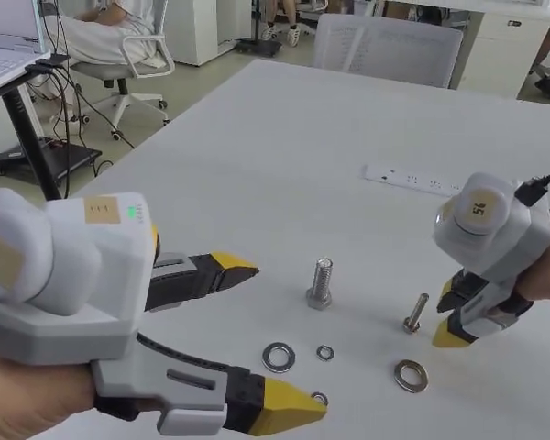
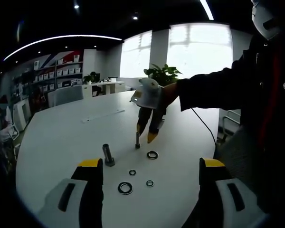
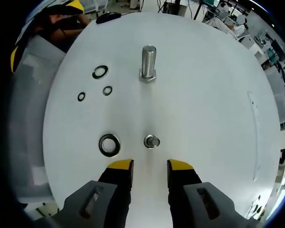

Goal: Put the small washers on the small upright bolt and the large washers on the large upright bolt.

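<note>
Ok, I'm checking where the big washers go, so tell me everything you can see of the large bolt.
The large bolt is silvery metal, standing upright on its hex head on the white table, threaded shank pointing up. No washer is on it. Only the table touches it; the small bolt and a large washer sit nearby, apart from it.

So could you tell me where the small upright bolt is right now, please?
In the head view the small bolt stands between the large bolt and the right gripper, close to that gripper's tips, with a large washer in front of it.
</note>
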